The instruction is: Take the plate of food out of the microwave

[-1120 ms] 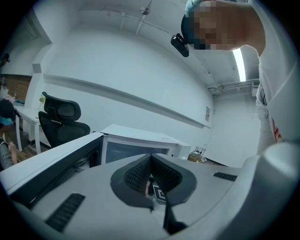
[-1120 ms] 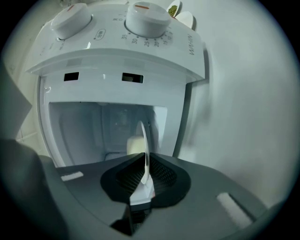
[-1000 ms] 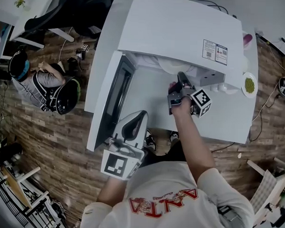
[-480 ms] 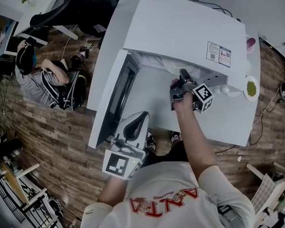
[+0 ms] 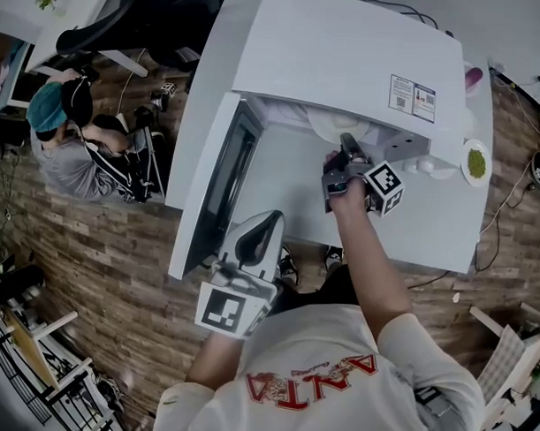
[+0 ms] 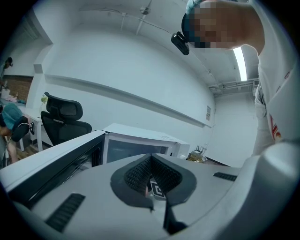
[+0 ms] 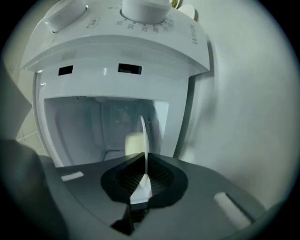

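Right tongs (image 7: 140, 182) pinch the plate (image 7: 142, 136) rim inside the microwave (image 5: 337, 53); next, I'd draw it out level. Left tongs (image 6: 151, 190) pressed together.

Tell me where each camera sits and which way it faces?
Head view: on the person's head, facing steeply down: microwave, left gripper, right gripper, forearm.
Left gripper view: on the left gripper, facing the microwave's open door over shut jaws; the person's shirt shows.
Right gripper view: on the right gripper, facing into the microwave; jaws closing on the plate.
Shared by all: the microwave.
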`<state>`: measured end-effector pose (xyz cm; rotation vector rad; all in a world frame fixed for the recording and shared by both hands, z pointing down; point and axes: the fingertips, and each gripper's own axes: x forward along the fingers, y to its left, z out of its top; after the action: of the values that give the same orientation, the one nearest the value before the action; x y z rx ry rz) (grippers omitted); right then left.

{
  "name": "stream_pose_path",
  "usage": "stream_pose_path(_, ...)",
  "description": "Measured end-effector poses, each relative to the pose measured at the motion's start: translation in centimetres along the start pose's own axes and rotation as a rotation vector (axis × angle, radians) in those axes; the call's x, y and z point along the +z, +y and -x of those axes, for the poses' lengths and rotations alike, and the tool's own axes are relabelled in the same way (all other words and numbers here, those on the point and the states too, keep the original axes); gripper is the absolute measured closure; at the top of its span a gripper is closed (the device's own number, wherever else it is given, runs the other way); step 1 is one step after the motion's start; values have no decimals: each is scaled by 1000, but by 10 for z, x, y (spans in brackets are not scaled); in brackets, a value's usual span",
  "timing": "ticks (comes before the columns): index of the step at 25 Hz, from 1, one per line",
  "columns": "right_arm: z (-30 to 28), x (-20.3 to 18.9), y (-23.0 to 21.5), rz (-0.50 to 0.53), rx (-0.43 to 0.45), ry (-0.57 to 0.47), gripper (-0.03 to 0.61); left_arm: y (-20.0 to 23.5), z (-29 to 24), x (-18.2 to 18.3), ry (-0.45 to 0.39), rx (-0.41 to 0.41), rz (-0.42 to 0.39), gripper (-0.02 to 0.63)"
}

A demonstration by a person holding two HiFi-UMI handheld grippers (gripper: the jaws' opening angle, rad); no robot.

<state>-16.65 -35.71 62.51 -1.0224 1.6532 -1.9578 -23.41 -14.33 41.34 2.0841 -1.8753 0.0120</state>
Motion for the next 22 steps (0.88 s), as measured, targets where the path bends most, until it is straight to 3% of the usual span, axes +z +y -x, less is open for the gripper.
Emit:
stream_pose_path(9, 22, -5, 7, 9, 48, 23, 566, -1, 5, 1, -4, -5, -8, 606)
stream_pose_path(22, 93, -60, -3, -2, 31, 166, 565, -18, 15, 10, -31, -38, -31, 606)
